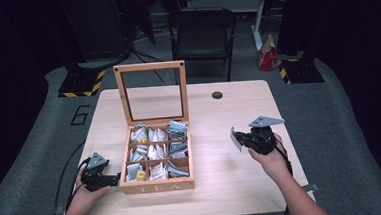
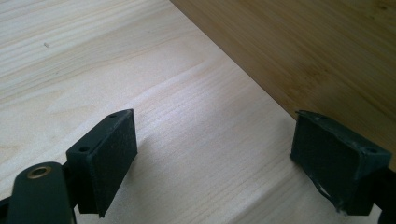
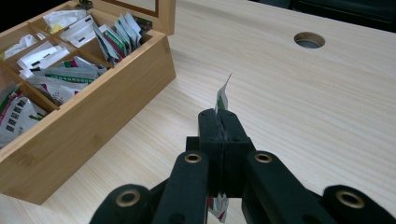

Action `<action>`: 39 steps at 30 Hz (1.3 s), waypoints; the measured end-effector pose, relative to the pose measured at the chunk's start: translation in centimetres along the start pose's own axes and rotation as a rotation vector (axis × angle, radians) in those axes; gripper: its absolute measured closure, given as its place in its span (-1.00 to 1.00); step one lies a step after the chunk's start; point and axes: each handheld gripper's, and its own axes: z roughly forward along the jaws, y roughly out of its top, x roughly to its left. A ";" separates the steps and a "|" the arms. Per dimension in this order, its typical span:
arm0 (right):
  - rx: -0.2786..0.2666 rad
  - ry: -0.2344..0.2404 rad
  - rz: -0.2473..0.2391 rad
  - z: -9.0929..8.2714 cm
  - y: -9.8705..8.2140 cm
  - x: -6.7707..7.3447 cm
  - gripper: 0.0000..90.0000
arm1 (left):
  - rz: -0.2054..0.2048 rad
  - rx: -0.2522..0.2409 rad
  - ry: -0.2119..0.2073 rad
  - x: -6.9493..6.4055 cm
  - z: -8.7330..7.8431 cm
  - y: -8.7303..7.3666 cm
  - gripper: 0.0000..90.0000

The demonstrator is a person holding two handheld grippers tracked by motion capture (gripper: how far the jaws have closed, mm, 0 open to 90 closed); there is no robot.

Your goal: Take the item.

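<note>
High view, left to right: left hand-held gripper lies low on the tabletop, tips just beside the left wall of the tea box. Left gripper view shows its jaws spread wide with nothing between them, bare wood under them, box wall close on the right jaw's side. Probably there to brace the box, or just parked; cannot tell if it touches.

Tea box sits left of centre, glass lid stood up at the back so the nine compartments are open from above. All hold sachets, mostly white, some green-striped.

Right hand-held gripper is held up above the tabletop, well apart from the box to its right. Jaws closed tight on one sachet; in the right gripper view the packet's corner sticks up past the tips and its other end hangs below the jaws. Gripped flat across its middle, so it shouldn't slip.

Around: round cable hole in the tabletop behind, folding chair past the far edge, a red bag on the floor. Bare tabletop between the sachet and the box; the raised lid only blocks an approach from behind.
</note>
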 end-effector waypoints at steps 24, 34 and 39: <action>0.019 -0.043 -0.007 1.6 -2.8 -1.1 0.99 | 0.000 0.000 0.000 0.0 0.0 0.0 -0.69; 0.033 -0.060 -0.003 2.2 -4.0 -1.4 0.99 | 0.001 0.000 0.000 0.0 0.0 0.0 -0.69; 0.037 -0.055 0.001 2.4 -4.4 -1.3 0.99 | 0.000 0.000 0.000 0.0 0.0 0.0 -0.69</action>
